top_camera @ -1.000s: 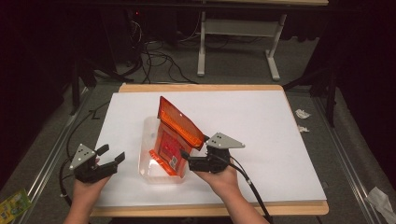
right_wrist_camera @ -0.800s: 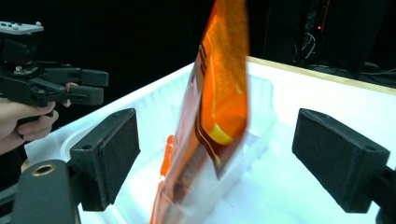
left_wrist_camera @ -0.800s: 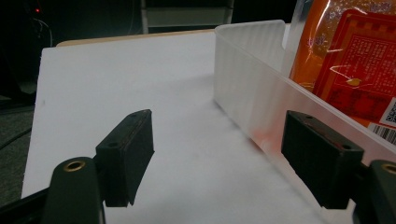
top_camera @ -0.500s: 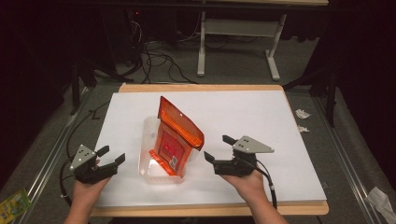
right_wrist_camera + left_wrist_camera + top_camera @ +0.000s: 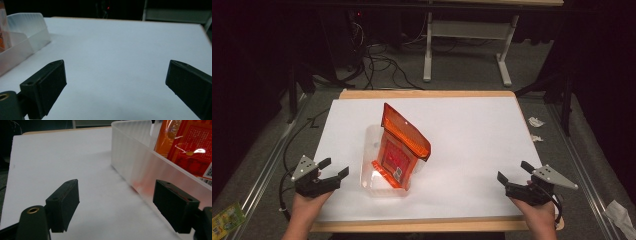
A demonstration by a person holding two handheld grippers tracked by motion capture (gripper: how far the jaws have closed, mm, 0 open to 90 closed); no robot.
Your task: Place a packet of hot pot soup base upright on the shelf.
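**Both grippers wide and empty, pouch standing in the bin**

We see the white table (image 5: 472, 145) first, its board running across the high view. On it, at about nine o'clock from the board's centre, sits the clear plastic bin (image 5: 371, 145), and the orange pouch (image 5: 399, 150) stands in it, tilted, its folded top leaning toward three o'clock. Our left gripper (image 5: 334, 167) rests at seven o'clock on the board, just beside the bin, jaws spread wide and holding nothing; in the left gripper view its right jaw lies close against the bin wall (image 5: 140, 165), though we cannot tell whether it touches. Our right gripper (image 5: 514, 172) sits at five o'clock, well apart from the bin, jaws equally wide and empty over bare board. The pouch's print is too blurred to read, and its lower part is hidden behind the frosted wall.
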